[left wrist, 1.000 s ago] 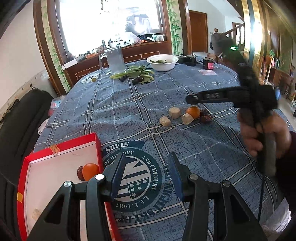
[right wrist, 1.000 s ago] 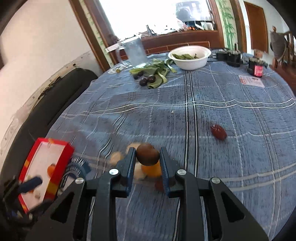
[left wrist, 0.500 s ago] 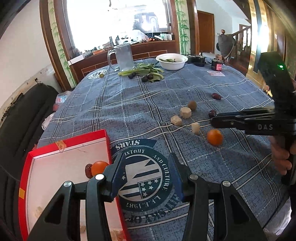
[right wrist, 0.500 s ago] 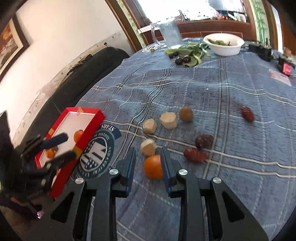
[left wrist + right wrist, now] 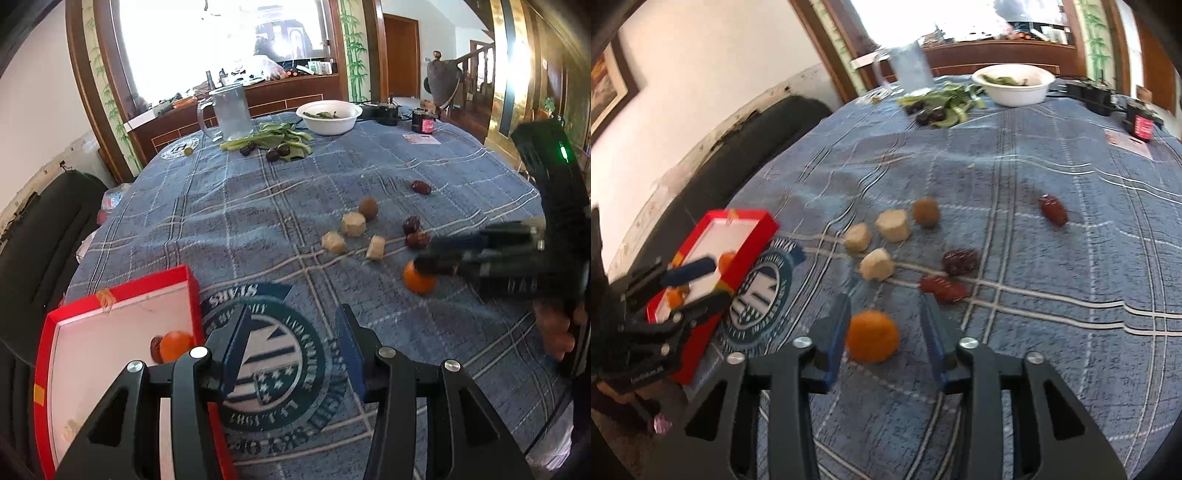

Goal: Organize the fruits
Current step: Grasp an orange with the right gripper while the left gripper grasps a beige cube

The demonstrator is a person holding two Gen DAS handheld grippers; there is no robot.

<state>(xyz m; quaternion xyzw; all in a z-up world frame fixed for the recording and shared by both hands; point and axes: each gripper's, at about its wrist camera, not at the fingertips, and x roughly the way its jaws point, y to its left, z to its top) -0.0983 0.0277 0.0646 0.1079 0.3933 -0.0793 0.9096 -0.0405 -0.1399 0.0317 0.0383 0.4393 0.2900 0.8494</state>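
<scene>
**Orange sat between opening jaws**

Jaws of the right gripper [image 5: 884,328] were spreading, and the orange [image 5: 872,341] lay on the counter [image 5: 1052,332] between them; it sat close to the left pad, with a clear gap on the right, so nothing clamped it. Only the right wrist view showed this gap; from the left wrist view the same orange [image 5: 418,279] was half hidden behind the blurred right gripper [image 5: 436,254] and the hand [image 5: 557,325] carrying it. The left wrist view alone showed the inside of the red tray [image 5: 122,295] at near left, where a second orange [image 5: 175,345] rested against a dark date [image 5: 156,349]. The left gripper [image 5: 288,354] hung over the printed emblem beside the tray, jaws apart and empty.

Beyond the orange lay three pale chunks [image 5: 876,263], a brown round fruit [image 5: 925,212] and several red dates [image 5: 943,288], with a white bowl [image 5: 1014,88] at the far edge.

A second before, the right gripper had pinched the brown fruit off the cloth above the orange; half a second before, the brown fruit was on the cloth and the jaws stood narrower around the orange. The left gripper's spread had not changed.
</scene>
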